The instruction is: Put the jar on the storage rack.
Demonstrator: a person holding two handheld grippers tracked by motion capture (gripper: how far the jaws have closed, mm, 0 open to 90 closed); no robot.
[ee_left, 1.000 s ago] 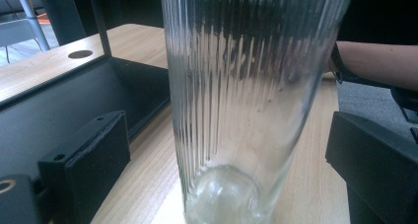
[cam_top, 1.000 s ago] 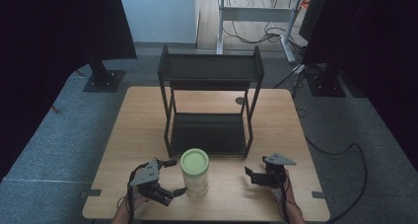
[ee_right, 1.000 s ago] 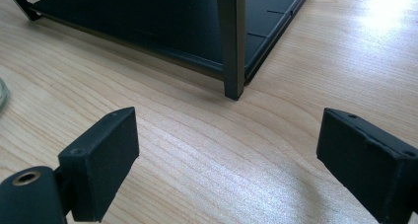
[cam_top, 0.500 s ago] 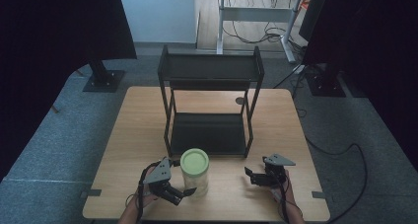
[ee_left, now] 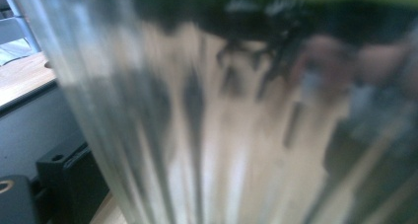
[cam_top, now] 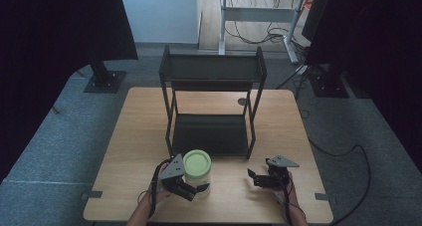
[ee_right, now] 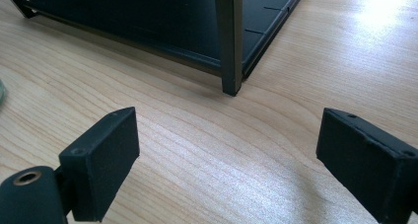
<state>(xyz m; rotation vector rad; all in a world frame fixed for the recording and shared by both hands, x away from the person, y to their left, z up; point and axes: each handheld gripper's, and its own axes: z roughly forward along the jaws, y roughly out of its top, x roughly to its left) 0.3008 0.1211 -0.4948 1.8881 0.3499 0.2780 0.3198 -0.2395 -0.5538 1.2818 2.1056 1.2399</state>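
Observation:
A clear ribbed jar with a pale green lid stands near the table's front edge, in front of the black two-tier rack. My left gripper is open at the jar's base from its left, jaws on either side of it. In the left gripper view the jar's glass wall is pressed close and blurred, with one black finger just beside it. My right gripper rests low over the table to the right of the jar, open with nothing between its jaws.
The rack's front right leg stands on the wooden table just beyond my right gripper. Its lower shelf lies behind the jar. Beyond the table are grey floor, black stands and a desk with cables.
My left gripper has slid right, from a short way left of the jar to right against it, with its jaws around the base. The right gripper and the jar have stayed put.

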